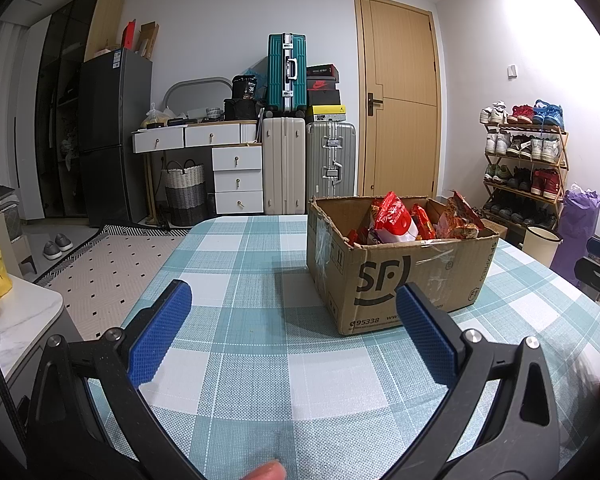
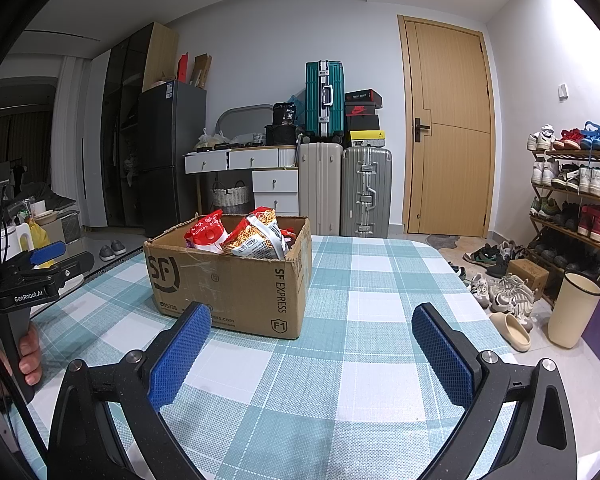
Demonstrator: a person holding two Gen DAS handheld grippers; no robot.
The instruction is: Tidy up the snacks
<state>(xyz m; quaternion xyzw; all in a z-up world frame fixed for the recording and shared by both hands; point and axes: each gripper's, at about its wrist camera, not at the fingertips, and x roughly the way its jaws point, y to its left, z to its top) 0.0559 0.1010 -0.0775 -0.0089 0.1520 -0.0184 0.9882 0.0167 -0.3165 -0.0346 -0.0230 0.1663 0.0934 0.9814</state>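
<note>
A brown cardboard box point(image 1: 404, 276) point(image 2: 228, 276) printed "SF" stands on the checked tablecloth point(image 1: 260, 360) point(image 2: 340, 360). Several snack bags poke out of it, among them a red and white bag point(image 1: 392, 220) point(image 2: 206, 236) and a noodle-print bag point(image 2: 260, 240). My left gripper point(image 1: 294, 300) is open, hovering over the cloth just short of the box's near left corner, nothing between its blue pads point(image 1: 160, 336). My right gripper point(image 2: 312, 320) is open too, in front of the box's right corner. The left gripper also shows at the left edge of the right wrist view point(image 2: 40, 264), held by a hand.
Beyond the table are suitcases point(image 1: 292, 168), a white desk with drawers point(image 1: 220, 148), a dark fridge point(image 1: 108, 136) and a wooden door point(image 1: 400, 100). A shoe rack point(image 2: 572, 200), loose shoes point(image 2: 500, 292) and a cream bin point(image 2: 572, 308) stand to the right. The table's far edge is rounded.
</note>
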